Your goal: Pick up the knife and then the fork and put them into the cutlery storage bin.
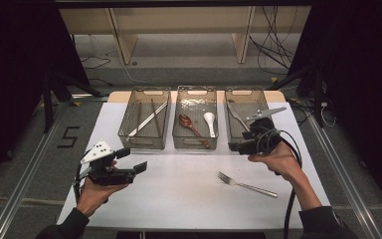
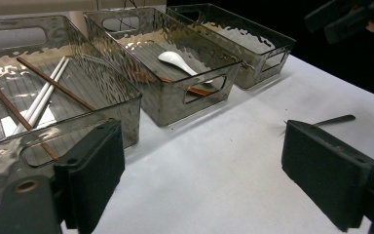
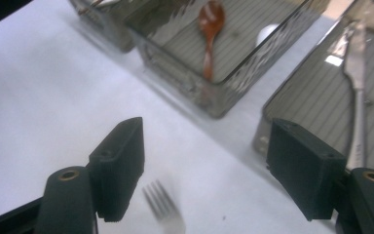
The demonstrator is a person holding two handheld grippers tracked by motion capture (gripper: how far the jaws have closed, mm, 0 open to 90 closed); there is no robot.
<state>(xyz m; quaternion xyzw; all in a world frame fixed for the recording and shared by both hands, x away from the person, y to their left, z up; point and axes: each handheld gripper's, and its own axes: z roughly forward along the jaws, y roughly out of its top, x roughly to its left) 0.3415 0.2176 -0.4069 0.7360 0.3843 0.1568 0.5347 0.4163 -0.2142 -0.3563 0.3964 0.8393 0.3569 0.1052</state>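
White table (image 1: 179, 199) under a dim room, dark floor around it, wooden shelving and loose cables at the far side. Three clear smoked bins in a row across the far half of the table. Left bin (image 1: 127, 130) with chopsticks (image 1: 146, 119), some pale, some brown. Middle bin (image 1: 195, 144) with a brown spoon (image 1: 189, 124) and a white spoon (image 1: 209, 122). Right bin (image 1: 231, 130) with a metal utensil (image 1: 238, 117) lying lengthwise, seen as a long steel piece (image 3: 358, 97) in the right gripper view.

Right gripper (image 1: 243, 144) at the near edge of the right bin, held in the right hand (image 1: 278, 159), jaws spread wide with nothing between them, only bare table and the blurred tines of the fork (image 3: 163, 207) below. Fork (image 1: 246, 185) flat on the table, near and right of centre, well short of the bins, tines pointing left.

Left gripper (image 1: 132, 160) at the near left, cradled in the left hand (image 1: 97, 191), jaws wide apart and empty, pointed right across the table.
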